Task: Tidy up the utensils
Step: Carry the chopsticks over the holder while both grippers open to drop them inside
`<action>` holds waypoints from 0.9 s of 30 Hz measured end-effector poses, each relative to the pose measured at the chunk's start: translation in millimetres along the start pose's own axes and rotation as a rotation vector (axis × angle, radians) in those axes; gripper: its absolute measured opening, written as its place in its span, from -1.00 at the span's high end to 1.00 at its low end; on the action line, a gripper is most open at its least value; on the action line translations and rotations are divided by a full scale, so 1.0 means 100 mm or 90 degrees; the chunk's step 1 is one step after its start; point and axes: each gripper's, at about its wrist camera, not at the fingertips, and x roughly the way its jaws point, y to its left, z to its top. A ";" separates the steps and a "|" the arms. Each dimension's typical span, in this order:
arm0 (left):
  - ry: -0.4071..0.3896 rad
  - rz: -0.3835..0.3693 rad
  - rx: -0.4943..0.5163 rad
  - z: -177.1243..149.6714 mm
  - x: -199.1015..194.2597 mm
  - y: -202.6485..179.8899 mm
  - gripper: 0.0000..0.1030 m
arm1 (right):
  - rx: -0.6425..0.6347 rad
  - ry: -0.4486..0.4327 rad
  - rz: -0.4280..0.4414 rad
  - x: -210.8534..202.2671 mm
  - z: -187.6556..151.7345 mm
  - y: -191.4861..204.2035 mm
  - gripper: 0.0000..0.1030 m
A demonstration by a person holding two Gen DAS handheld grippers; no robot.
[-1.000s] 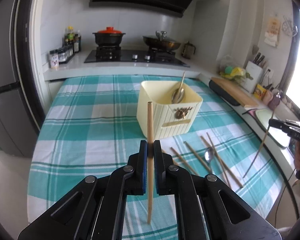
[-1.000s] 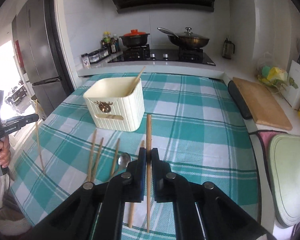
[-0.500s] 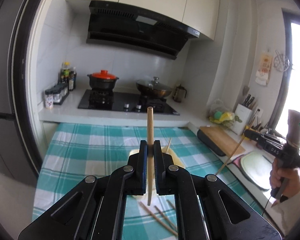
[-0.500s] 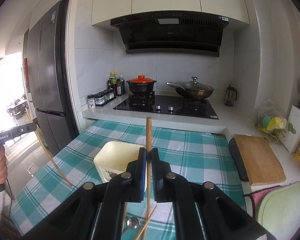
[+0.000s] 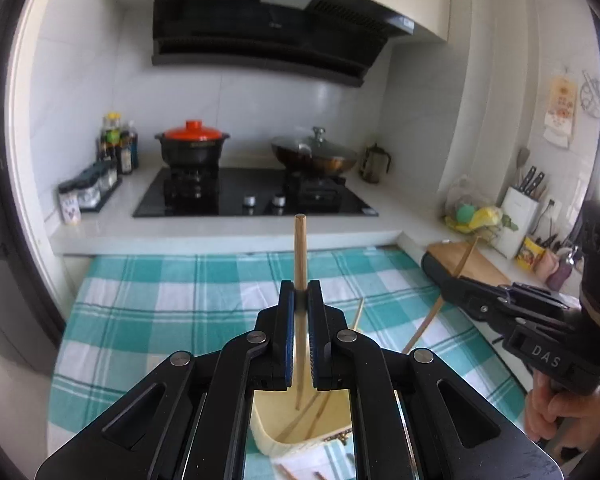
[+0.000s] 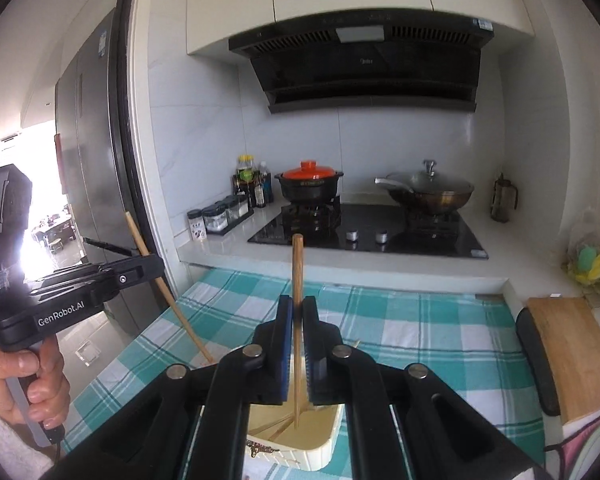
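My left gripper (image 5: 300, 294) is shut on a wooden chopstick (image 5: 300, 248) that stands upright, its lower tip hanging over the cream utensil box (image 5: 276, 446). My right gripper (image 6: 297, 308) is shut on a second wooden chopstick (image 6: 298, 268), also upright above the cream box (image 6: 320, 450). Thin utensil handles lie inside the box in both views. In the left wrist view the right gripper (image 5: 448, 280) shows at the right, held by a hand (image 5: 556, 412). In the right wrist view the left gripper (image 6: 154, 262) shows at the left with its slanted chopstick (image 6: 168, 292).
A teal checked tablecloth (image 5: 160, 304) covers the table. Behind it is a hob with a red-lidded pot (image 5: 192, 146) and a wok (image 5: 314, 156). A wooden cutting board (image 6: 572, 352) lies at the right. Loose chopsticks (image 5: 288, 472) lie on the cloth in front of the box.
Both grippers rose from the table and came forward over the cream box, each still clamping its chopstick. The box now sits right beneath the jaws, and the two grippers are closer together.
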 end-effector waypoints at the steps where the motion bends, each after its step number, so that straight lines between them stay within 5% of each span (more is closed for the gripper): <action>1: 0.027 -0.003 -0.001 -0.05 0.11 0.01 0.92 | 0.018 0.032 0.012 0.14 -0.04 -0.05 0.90; 6: 0.134 -0.011 0.000 -0.29 0.57 -0.03 0.92 | 0.083 0.147 0.026 0.71 -0.30 -0.28 0.90; 11: 0.172 -0.010 0.000 -0.45 0.71 -0.12 0.87 | 0.117 0.190 0.030 1.00 -0.46 -0.38 0.82; 13: 0.181 -0.021 -0.015 -0.51 0.66 -0.10 0.55 | 0.120 0.194 0.024 0.98 -0.49 -0.40 0.65; 16: 0.183 -0.019 -0.016 -0.65 0.44 -0.04 0.04 | 0.122 0.178 0.026 0.74 -0.55 -0.41 0.24; 19: 0.199 0.002 -0.004 -0.95 0.17 0.05 -0.32 | 0.070 0.175 0.004 0.39 -0.72 -0.39 0.20; 22: 0.226 0.028 -0.002 -1.43 -0.04 0.19 -0.50 | 0.016 0.197 -0.038 0.01 -1.11 -0.42 0.01; 27: 0.281 0.100 0.010 -2.32 -0.07 0.29 -0.50 | -0.043 0.231 -0.141 -0.54 -2.10 -0.56 -0.02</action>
